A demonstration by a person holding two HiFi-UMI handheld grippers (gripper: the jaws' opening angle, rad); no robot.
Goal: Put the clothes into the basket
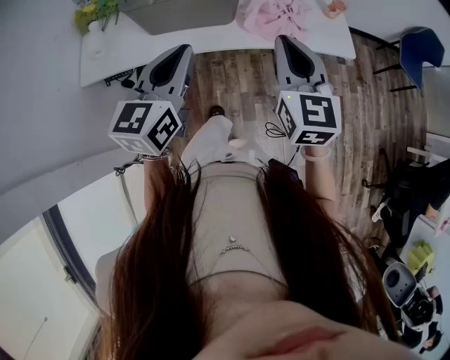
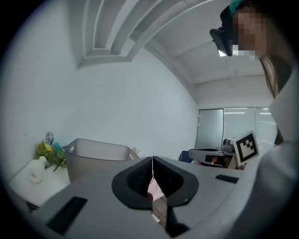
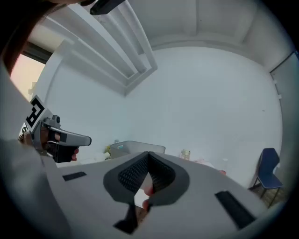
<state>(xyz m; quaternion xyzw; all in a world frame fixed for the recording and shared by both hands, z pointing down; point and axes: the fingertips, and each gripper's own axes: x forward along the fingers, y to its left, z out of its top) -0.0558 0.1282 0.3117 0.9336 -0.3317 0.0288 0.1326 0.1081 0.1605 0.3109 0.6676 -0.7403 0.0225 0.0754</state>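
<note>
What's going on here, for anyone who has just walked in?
A person stands facing a white table with a gripper in each hand. The left gripper and the right gripper are both held out level toward the table, jaws together, with nothing in them. The pink clothes lie on the table beside the grey basket, not yet in it.

Legible text or numbers: none. Only black code squares on left white plastic marker cube (image 1: 146,126) and right white plastic marker cube (image 1: 309,118).
</note>
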